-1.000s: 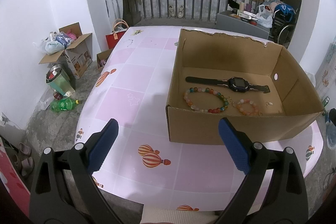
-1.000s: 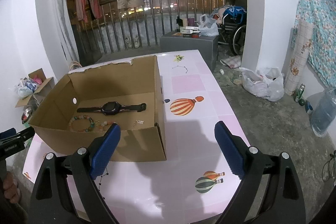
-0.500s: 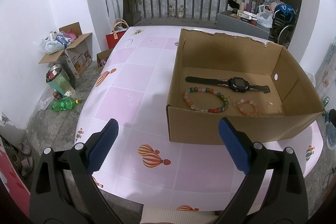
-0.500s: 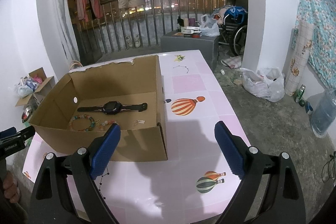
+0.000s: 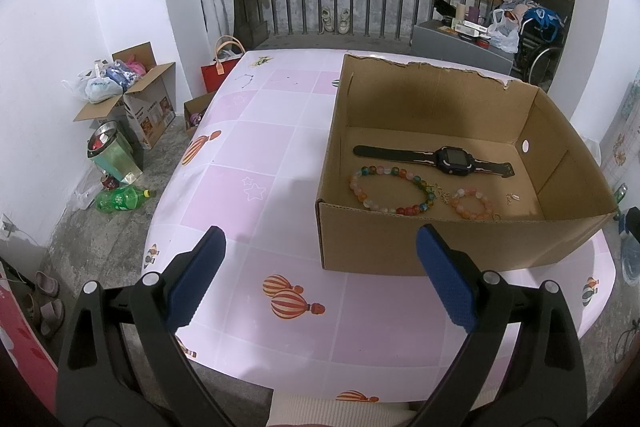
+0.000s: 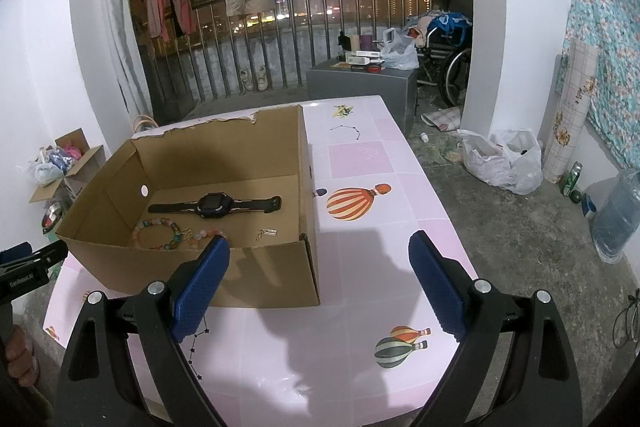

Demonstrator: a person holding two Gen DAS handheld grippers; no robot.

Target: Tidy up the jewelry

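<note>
Inside cardboard box (image 5: 448,239), watch (image 5: 452,159), bracelets (image 5: 390,185), fingers (image 5: 196,279) spread

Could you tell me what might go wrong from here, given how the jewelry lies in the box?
1. The large bead bracelet, a small chain and the small bead bracelet lie close together; lifting one could drag the others along.
2. The tiny charm is small and flat, so wide pads may slip off it.
3. The cardboard box has tall walls; the open right gripper or left gripper reaching in could knock or shove it.
</note>
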